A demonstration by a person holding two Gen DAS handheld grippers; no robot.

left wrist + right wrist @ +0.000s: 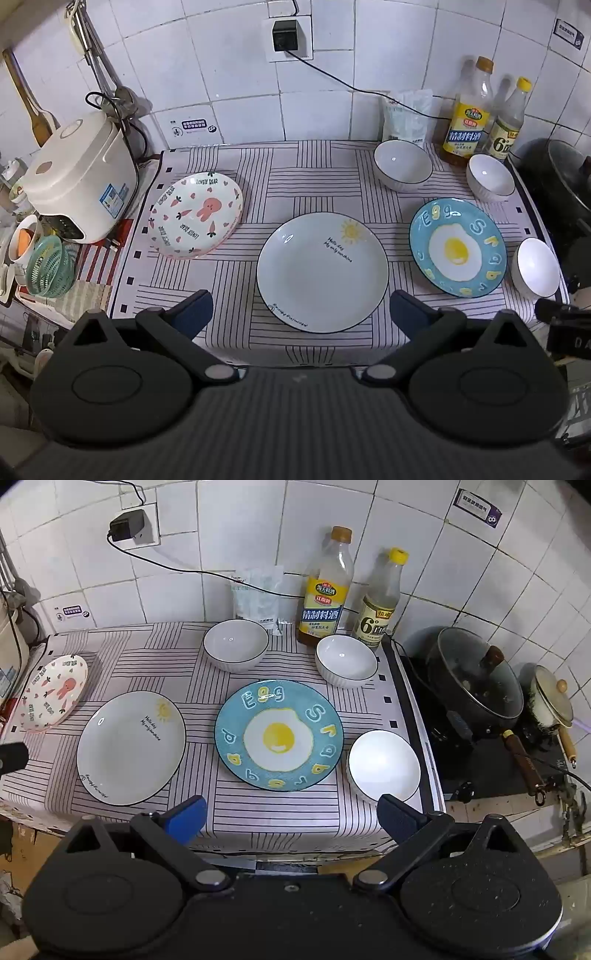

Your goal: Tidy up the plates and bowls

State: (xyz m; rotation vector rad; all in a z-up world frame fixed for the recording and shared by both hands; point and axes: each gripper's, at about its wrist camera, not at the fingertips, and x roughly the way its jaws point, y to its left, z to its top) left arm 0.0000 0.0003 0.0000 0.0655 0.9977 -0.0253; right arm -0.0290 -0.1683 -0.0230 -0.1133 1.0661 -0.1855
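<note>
Above the front edge of the worktop (229, 343), the left tongs (301, 314) and right tongs (291, 814) both stand wide and hold nothing. Near this edge lie the sun plate (322, 272), the egg plate (279, 734) and one white bowl (384, 762); the rabbit plate (195, 215) lies at the left edge, and two bowls (235, 644) stand along the back edge.

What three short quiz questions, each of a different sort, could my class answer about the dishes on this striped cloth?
1. Count: how many white bowls sit on the striped cloth?
2. True or false: the round blue plate with the fried-egg picture is stacked on the plain white plate with the sun drawing.
3. Choose: the white plate with pink rabbit and carrots lies nearest to the A) black lidded pot, B) cream rice cooker, C) yellow-labelled bottles.

Key: 1. three; 2. false, they lie side by side; 3. B.
</note>
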